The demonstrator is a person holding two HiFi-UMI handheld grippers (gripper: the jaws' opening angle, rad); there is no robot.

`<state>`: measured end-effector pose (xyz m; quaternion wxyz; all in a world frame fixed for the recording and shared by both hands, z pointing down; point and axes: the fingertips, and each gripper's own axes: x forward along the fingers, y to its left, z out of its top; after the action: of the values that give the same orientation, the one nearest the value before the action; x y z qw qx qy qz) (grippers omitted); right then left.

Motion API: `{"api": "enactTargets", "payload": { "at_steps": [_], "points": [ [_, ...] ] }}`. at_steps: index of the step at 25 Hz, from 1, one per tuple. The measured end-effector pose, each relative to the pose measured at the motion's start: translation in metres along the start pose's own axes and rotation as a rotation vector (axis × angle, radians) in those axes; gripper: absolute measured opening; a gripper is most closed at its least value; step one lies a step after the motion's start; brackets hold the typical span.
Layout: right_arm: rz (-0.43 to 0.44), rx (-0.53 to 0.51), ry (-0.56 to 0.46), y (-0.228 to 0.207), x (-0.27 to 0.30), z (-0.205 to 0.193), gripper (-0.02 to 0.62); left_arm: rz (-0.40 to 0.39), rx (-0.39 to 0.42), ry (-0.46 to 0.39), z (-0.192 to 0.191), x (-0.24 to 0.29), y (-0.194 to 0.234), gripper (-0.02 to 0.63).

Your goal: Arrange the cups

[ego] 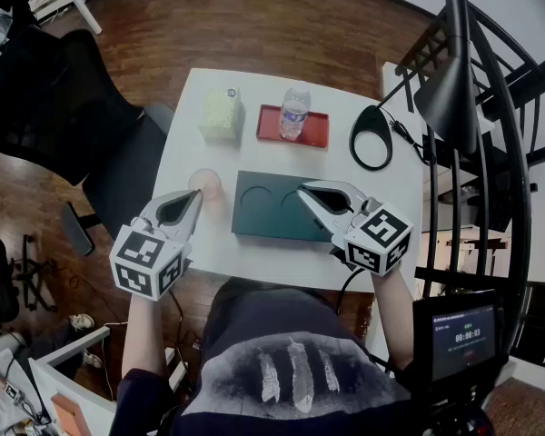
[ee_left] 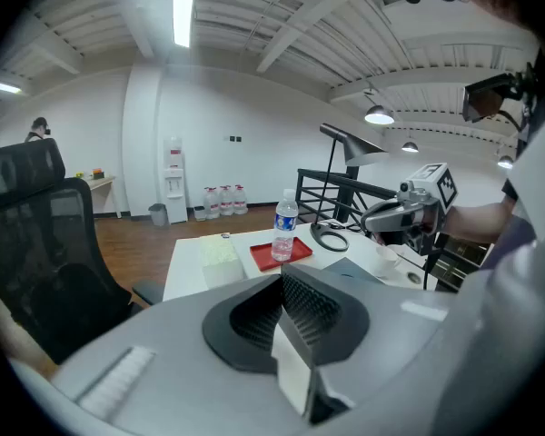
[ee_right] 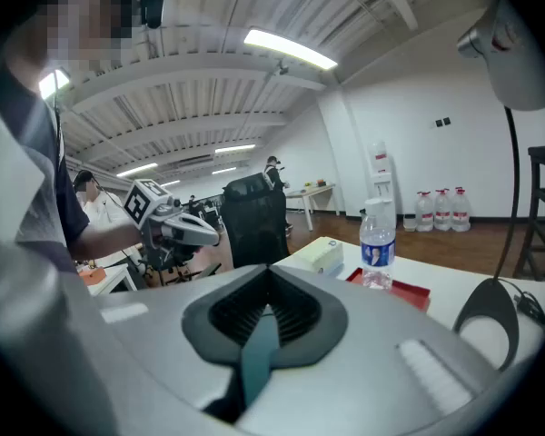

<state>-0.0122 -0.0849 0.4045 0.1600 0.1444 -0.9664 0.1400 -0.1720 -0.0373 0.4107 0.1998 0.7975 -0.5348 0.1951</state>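
Cup: a small pink cup stands on the white worktop, just at the 9 o'clock side of the dark green tray.
Second cup: in the left tool view a small white thing that looks like a cup sits under the right tool. I cannot see it from the head view.
Left tool: the left tool is clenched and has nothing in it. Its tip is right over the near edge of the pink cup. I cannot tell if they touch.
Right tool: the right tool is clenched too, with nothing in it. It hangs over the 3 o'clock half of the dark green tray.
Dark green tray: it lies flat in the middle of the worktop and has two round dips in it.
Red tray: a red tray lies at 12 o'clock from the dark green tray. A water bottle stands upright on it.
Tissue box: a pale box of tissues sits at 11 o'clock, just beside the red tray.
Lamp: a black lamp ring rests at 2 o'clock on the worktop.
Chair: a black chair stands on the floor at 9 o'clock, off the worktop.
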Motion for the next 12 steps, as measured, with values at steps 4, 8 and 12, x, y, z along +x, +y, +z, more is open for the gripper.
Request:
{"api": "enactTargets", "payload": {
  "at_steps": [4, 8, 12],
  "points": [
    [-0.004, -0.006, 0.013, 0.003, 0.004, 0.001, 0.003, 0.051, -0.013, 0.01, -0.011, -0.009, 0.02, 0.015],
    [-0.002, -0.011, 0.022, 0.005, 0.01, 0.001, 0.003, 0.088, -0.039, 0.025, -0.026, -0.015, 0.04, 0.015],
    [-0.008, -0.013, 0.024, 0.005, 0.014, 0.004, 0.003, 0.118, -0.061, 0.047, -0.036, -0.018, 0.054, 0.015]
  ]
}}
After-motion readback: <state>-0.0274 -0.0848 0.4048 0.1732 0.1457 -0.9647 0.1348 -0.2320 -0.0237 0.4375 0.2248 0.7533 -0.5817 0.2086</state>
